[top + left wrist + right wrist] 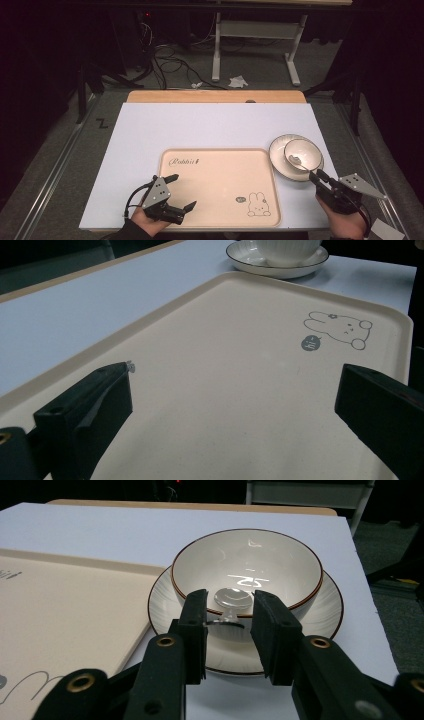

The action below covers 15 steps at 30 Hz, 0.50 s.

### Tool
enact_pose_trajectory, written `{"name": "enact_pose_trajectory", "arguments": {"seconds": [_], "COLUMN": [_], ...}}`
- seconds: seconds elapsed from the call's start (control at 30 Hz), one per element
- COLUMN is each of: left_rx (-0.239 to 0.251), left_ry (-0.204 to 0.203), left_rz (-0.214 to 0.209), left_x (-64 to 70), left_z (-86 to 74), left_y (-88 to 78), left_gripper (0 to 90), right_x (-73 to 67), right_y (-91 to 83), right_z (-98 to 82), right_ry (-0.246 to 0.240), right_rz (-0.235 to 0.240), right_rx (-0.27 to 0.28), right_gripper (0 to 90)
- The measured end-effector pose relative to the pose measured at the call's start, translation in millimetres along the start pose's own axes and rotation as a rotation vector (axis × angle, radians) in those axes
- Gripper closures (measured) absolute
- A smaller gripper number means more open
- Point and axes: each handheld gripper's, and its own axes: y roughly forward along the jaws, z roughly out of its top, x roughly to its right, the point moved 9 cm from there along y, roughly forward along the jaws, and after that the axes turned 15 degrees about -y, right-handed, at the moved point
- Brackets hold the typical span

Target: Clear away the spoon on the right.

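Observation:
A white bowl [305, 148] [260, 562] with a dark rim stands on a white plate [278, 162] [162, 602] at the table's right. A metal spoon [295, 160] [232, 597] lies in the bowl, its handle reaching over the near rim. My right gripper [317, 174] [229, 605] sits at that rim, jaws on either side of the spoon handle with gaps visible, so it is open. My left gripper [183, 191] [237, 372] is open wide over the near-left corner of the beige rabbit tray [220, 170] [240, 315], holding nothing.
The tray lies on a white mat [200, 125] over a wooden table. The plate [280, 267] with the bowl [290, 250] stands just past the tray's right edge. Cables and a desk frame [255, 45] are on the floor beyond the table.

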Motion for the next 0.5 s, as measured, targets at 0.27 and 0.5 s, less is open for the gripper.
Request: {"name": "enact_pose_trajectory", "arguments": {"seconds": [0.27,0.5], "left_rx": [-0.003,-0.003], "left_ry": [0.001,0.006], "left_rz": [-0.002,-0.004], "left_x": [0.5,1.2], "left_z": [-0.2,-0.3], "left_y": [0.5,1.0], "left_gripper": [2.4,2.5], "right_x": [4.7,4.5], "right_y": [1.0,4.3], "right_z": [4.8,6.6], "right_ry": [0.040,0.071], "right_rz": [-0.025,-0.022], "right_rx": [0.016,0.004], "right_gripper": [76.5,81.7]}}
